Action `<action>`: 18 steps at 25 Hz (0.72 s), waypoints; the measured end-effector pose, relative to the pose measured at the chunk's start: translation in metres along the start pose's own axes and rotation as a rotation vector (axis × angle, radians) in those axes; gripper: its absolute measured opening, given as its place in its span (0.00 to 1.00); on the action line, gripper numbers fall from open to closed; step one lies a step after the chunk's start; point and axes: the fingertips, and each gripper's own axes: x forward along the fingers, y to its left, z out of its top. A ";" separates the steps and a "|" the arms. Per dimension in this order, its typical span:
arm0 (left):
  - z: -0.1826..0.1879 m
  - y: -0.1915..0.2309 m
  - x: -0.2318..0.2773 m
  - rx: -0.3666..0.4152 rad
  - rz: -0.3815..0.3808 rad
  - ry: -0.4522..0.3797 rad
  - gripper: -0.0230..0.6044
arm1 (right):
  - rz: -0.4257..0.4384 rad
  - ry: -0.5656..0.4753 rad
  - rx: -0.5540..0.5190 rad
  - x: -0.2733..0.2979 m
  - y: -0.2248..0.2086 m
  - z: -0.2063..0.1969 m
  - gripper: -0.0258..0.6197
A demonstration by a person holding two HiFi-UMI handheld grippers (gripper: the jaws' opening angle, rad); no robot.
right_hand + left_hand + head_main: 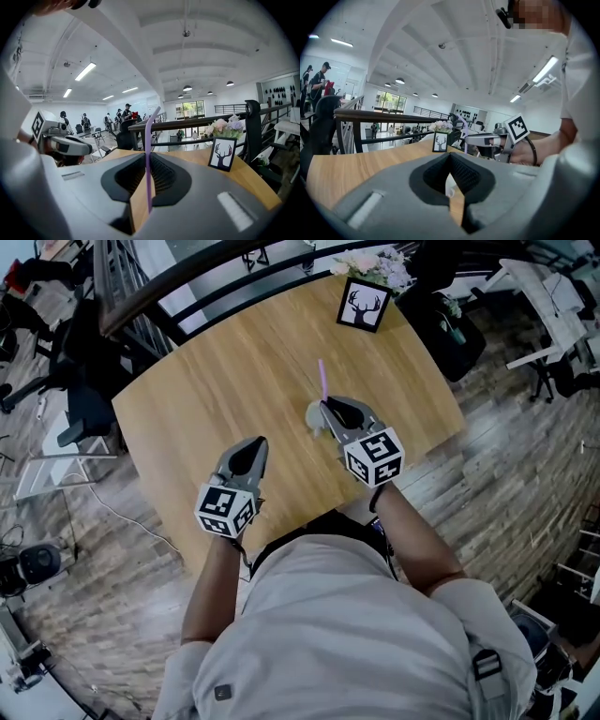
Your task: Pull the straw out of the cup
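Observation:
My right gripper [325,404] is shut on a purple straw [322,376] above the round wooden table [206,381]. In the right gripper view the straw [148,136] stands upright between the closed tips [148,154]. Its lower end hangs in the gap with no cup round it. A pale cup [314,418] sits on the table just left of that gripper. My left gripper [255,444] hovers to the left, its tips [450,155] meeting with nothing between them. A small white shape [450,191], perhaps the cup, shows through the gap below.
A framed deer picture [363,306] and a bunch of flowers [375,263] stand at the table's far edge. A dark railing [187,277] runs behind the table. Chairs and cables lie on the floor at the left [56,427].

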 end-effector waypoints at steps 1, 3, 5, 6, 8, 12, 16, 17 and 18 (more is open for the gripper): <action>0.004 -0.002 -0.005 0.008 -0.009 -0.010 0.04 | -0.009 -0.011 -0.003 -0.005 0.005 0.004 0.11; 0.013 -0.004 -0.014 0.026 -0.026 -0.034 0.04 | -0.027 -0.035 -0.012 -0.015 0.014 0.013 0.11; 0.024 -0.006 -0.025 0.046 -0.037 -0.058 0.04 | -0.042 -0.058 -0.017 -0.024 0.025 0.021 0.11; 0.028 -0.007 -0.031 0.054 -0.042 -0.070 0.04 | -0.049 -0.068 -0.019 -0.029 0.031 0.025 0.11; 0.037 -0.012 -0.043 0.065 -0.054 -0.093 0.04 | -0.060 -0.083 -0.026 -0.039 0.042 0.032 0.11; 0.038 -0.024 -0.064 0.057 -0.109 -0.114 0.04 | -0.079 -0.095 -0.024 -0.056 0.065 0.035 0.11; 0.028 -0.028 -0.072 0.032 -0.148 -0.105 0.04 | -0.112 -0.081 -0.010 -0.075 0.084 0.022 0.11; 0.028 -0.028 -0.073 0.022 -0.155 -0.107 0.04 | -0.118 -0.082 -0.014 -0.081 0.087 0.020 0.11; 0.029 -0.030 -0.074 0.014 -0.161 -0.113 0.04 | -0.122 -0.084 -0.022 -0.087 0.090 0.019 0.11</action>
